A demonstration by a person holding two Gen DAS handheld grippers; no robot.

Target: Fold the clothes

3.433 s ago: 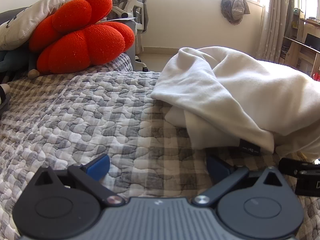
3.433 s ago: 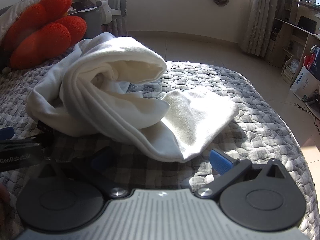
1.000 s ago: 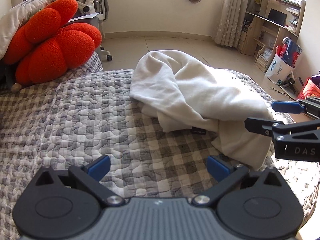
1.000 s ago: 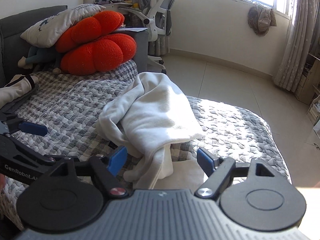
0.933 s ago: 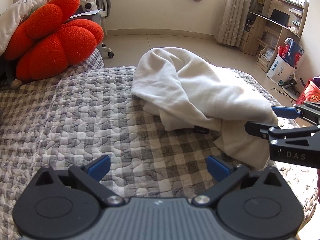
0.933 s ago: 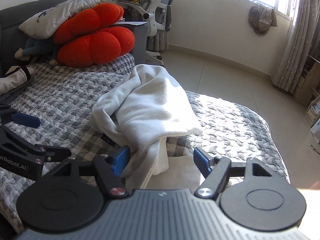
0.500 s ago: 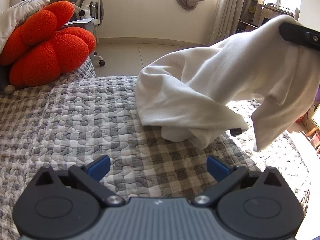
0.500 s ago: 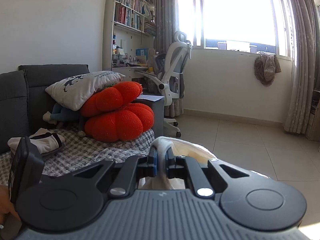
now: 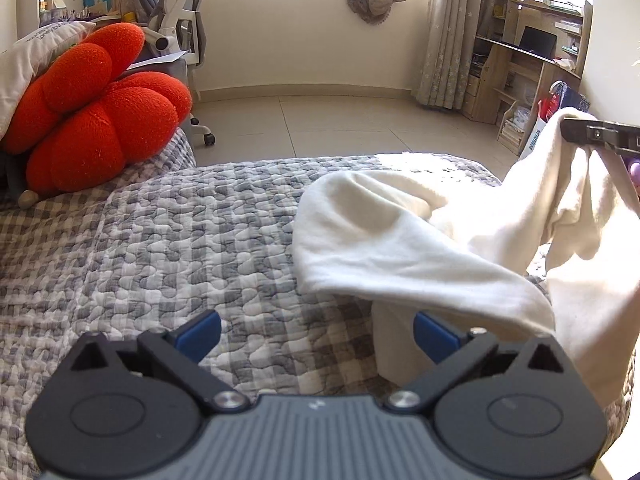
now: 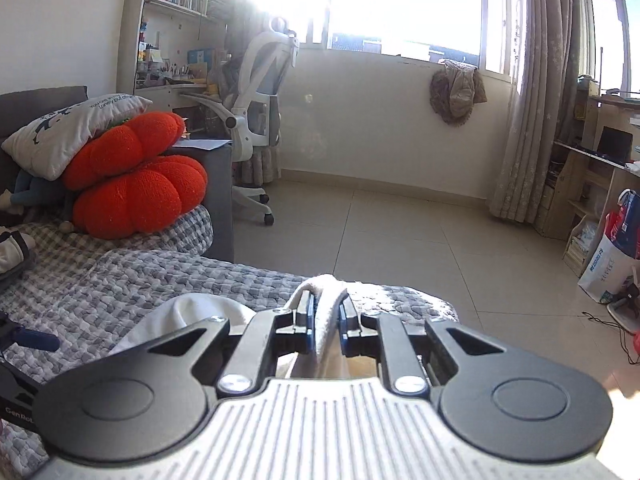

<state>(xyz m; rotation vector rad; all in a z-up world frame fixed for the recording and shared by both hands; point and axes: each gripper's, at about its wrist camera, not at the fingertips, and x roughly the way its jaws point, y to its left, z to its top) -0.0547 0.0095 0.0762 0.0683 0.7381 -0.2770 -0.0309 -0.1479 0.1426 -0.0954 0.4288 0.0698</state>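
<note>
Right wrist view: right gripper point(image 10: 324, 326) has its two pads drawn in on a thick fold of the white garment point(image 10: 326, 312); the cloth bulges up between the jaws, which have just eased slightly wider, with the fabric between them and hanging from the grip. Rest of the garment drops below the gripper body out of sight; a rounded lump of it shows lower left on the quilt.

Left wrist view: left gripper point(image 9: 316, 332) has its blue pads wide apart, nothing between them, poised over the grey checked quilt point(image 9: 160, 240). The garment point(image 9: 400, 248) lies just ahead and to the right of it, one end bunched on the quilt, the other end drawn up toward the right edge of the frame, where the right gripper point(image 9: 576, 132) holds it in the air. A loose flap droops under that grip.

Orange flower-shaped cushion point(image 9: 96, 112) sits at the far left of the bed, well apart from the work.

Progress, judged: early. The garment is crumpled, not spread flat, and no fold is visible. One edge is picked up. Left to do: take a second hold with the free left gripper, shake or lay the cloth flat, then make the folds. Which part of the garment is gripped cannot be told.
</note>
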